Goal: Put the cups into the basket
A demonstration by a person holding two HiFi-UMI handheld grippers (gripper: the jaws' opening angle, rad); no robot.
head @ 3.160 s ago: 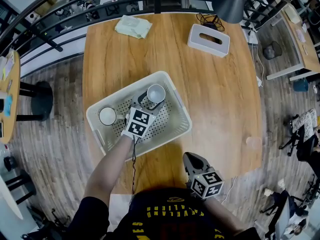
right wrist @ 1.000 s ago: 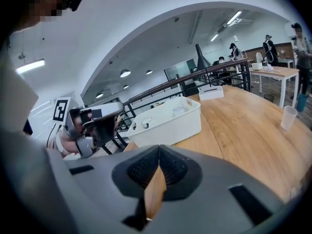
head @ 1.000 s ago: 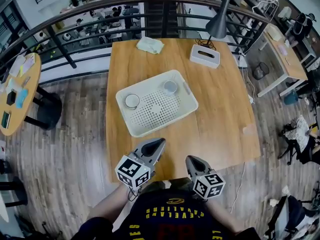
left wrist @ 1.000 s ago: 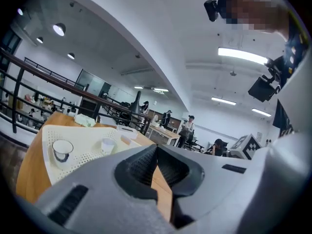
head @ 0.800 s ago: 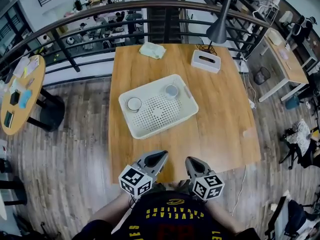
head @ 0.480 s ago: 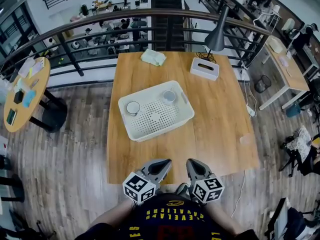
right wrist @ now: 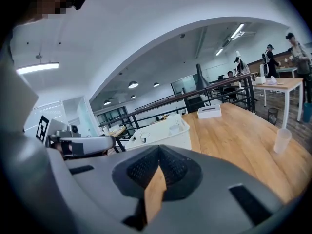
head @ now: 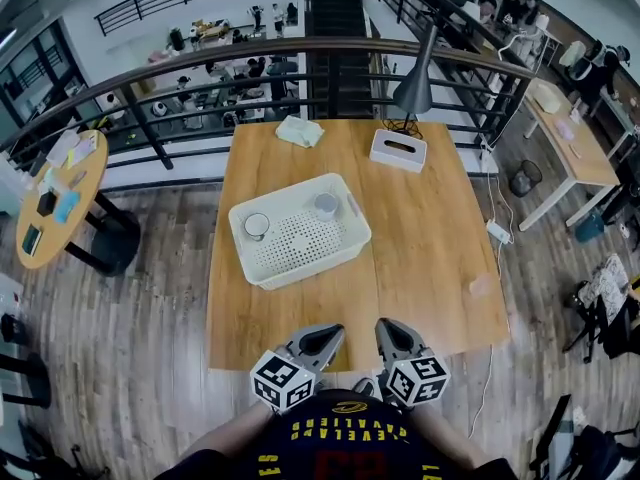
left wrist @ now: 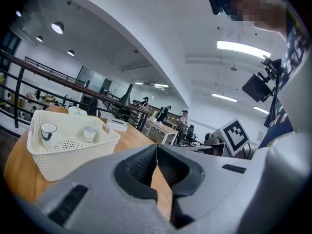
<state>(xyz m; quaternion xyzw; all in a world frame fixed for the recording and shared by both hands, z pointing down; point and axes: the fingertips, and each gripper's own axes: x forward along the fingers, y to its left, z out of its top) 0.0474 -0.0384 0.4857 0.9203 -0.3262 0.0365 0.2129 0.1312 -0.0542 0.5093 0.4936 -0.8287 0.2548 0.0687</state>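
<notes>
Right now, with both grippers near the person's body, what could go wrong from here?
1. A clear cup stands outside the basket, pale against the table; it may be overlooked, leaving the task unfinished.
2. It sits close to the table's right edge, so a clumsy approach could knock it off.
3. The left gripper and right gripper are shut and empty; one must open first.

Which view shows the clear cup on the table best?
The right gripper view: the clear cup stands upright, seen large from the side. The head view shows the cup only as a faint spot. The left gripper view does not show it.
</notes>
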